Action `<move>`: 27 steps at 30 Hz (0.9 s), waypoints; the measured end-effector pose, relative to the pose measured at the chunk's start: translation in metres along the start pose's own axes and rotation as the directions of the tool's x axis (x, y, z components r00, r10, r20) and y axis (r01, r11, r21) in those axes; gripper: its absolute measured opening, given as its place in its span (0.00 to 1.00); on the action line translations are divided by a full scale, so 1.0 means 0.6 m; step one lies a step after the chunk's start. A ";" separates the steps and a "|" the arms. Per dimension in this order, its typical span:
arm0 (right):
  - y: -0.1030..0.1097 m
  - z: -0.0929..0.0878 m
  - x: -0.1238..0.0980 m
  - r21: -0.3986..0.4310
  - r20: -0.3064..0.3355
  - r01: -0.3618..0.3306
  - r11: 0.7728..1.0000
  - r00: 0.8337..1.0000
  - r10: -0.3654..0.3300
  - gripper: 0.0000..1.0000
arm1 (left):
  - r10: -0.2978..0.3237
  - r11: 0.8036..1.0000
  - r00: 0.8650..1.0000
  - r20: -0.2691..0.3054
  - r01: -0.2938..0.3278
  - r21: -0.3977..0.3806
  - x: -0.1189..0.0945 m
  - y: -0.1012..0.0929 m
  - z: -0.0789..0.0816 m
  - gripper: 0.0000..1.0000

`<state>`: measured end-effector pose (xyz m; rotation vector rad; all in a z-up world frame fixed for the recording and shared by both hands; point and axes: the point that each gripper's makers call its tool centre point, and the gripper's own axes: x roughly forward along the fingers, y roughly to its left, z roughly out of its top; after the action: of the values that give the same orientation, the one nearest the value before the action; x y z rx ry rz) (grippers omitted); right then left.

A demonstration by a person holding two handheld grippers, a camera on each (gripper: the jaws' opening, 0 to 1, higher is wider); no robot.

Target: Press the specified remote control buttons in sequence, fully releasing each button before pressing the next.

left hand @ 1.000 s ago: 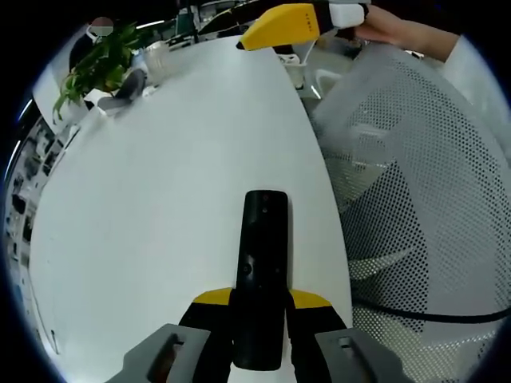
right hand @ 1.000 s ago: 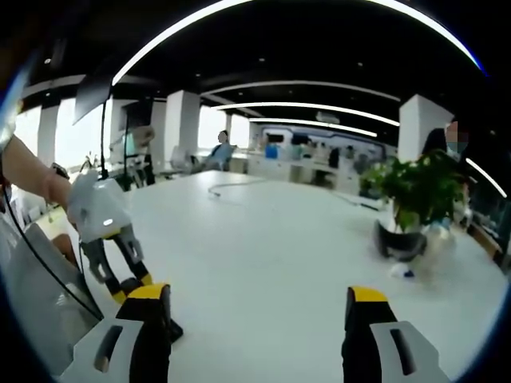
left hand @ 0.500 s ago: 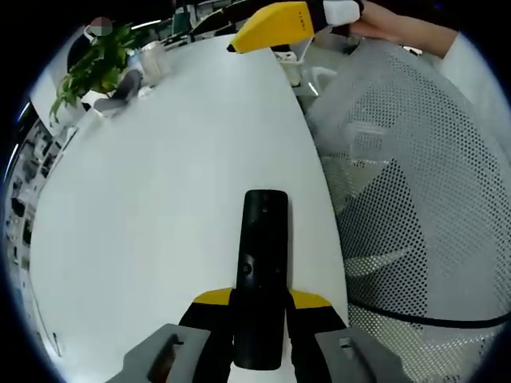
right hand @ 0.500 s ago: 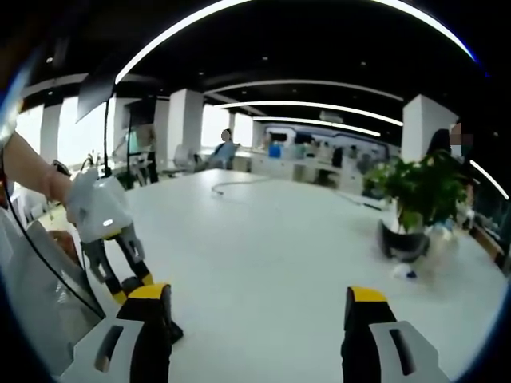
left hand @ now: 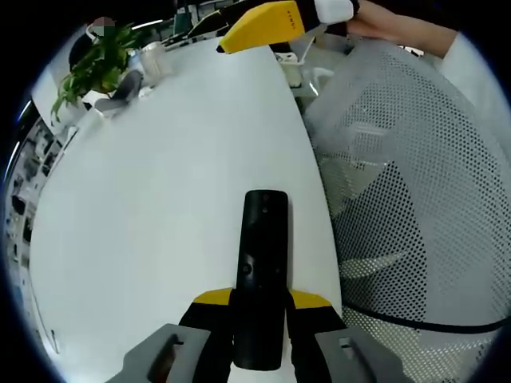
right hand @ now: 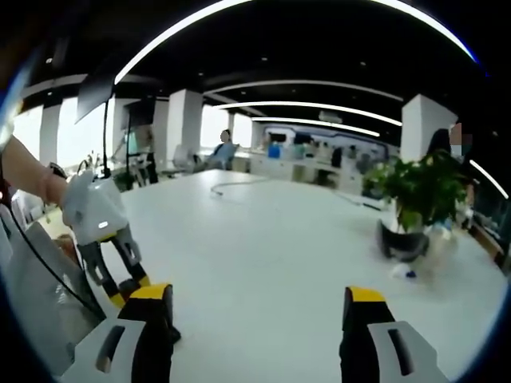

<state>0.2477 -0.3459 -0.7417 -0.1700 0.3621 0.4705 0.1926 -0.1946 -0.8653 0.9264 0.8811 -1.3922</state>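
Observation:
A black remote control [left hand: 263, 239] lies lengthwise between my left gripper's [left hand: 260, 305] yellow-tipped jaws, which are shut on its near end; its far end points out over the white table [left hand: 160, 191]. One yellow finger [left hand: 259, 25] of my right gripper reaches in at the top, well beyond the remote, with a hand behind it. In the right gripper view, my right gripper [right hand: 257, 297] stands open above the table with nothing between its jaws. My left gripper [right hand: 126, 287] shows at the lower left, held by a hand; the remote there is mostly hidden.
A white mesh chair [left hand: 415, 207] stands against the table's right edge. A potted plant [left hand: 96, 64] sits at the far corner, plant [right hand: 415, 199] at the right in the right gripper view. A cable [right hand: 227, 185] lies far across the table.
The right gripper's yellow finger has drifted slightly left in the left gripper view. The remote stays gripped in the same place.

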 end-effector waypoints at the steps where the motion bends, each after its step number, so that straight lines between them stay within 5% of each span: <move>1: 0.000 0.000 0.000 -0.001 0.000 0.000 1.000 1.000 0.000 0.86 | 0.001 1.000 1.000 0.001 -0.001 -0.001 0.000 -0.001 0.000 0.24; 27: 0.026 -0.017 0.010 -0.056 -0.069 -0.067 0.996 0.996 0.063 0.82 | 0.049 0.992 0.989 0.143 -0.032 -0.119 -0.003 -0.009 0.000 0.25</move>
<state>0.2420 -0.3324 -0.7546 -0.2319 0.4205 0.5411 0.1871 -0.1935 -0.8636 0.7402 0.8194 -1.3412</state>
